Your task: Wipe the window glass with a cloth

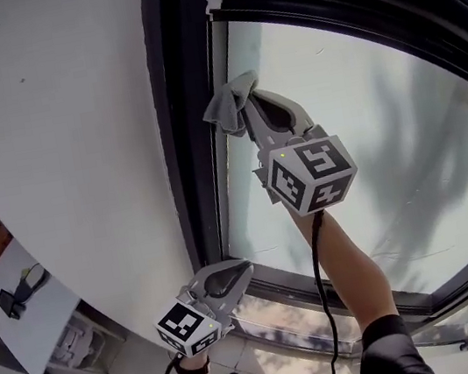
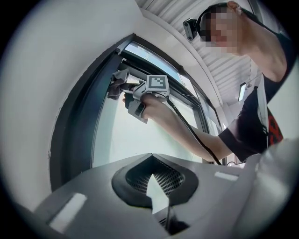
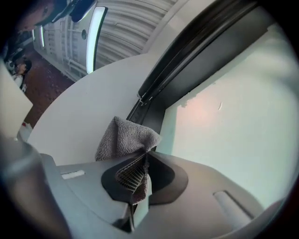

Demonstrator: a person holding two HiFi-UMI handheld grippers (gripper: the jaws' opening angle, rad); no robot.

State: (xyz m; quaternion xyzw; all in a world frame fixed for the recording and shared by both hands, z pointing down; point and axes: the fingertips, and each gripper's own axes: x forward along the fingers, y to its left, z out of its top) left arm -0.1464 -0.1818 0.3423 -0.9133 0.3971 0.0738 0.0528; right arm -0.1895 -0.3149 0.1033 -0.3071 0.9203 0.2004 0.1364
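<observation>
The right gripper [image 1: 249, 104] is raised to the upper left of the glass [image 1: 381, 112], jaws clamped on a grey cloth [image 1: 225, 108] — it bunches beside the black frame [image 1: 184, 101]. The left gripper [image 1: 231, 278] hangs low near the frame's bottom corner — jaws together, empty.

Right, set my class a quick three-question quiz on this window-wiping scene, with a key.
1. True or false: the right gripper is clamped on the grey cloth.
2. The cloth is near which part of the window glass? A) the corner by the dark frame B) the middle C) the bottom edge
3. Fill in: the left gripper, held low, grips ____.
Key: 1 true; 2 A; 3 nothing.
</observation>
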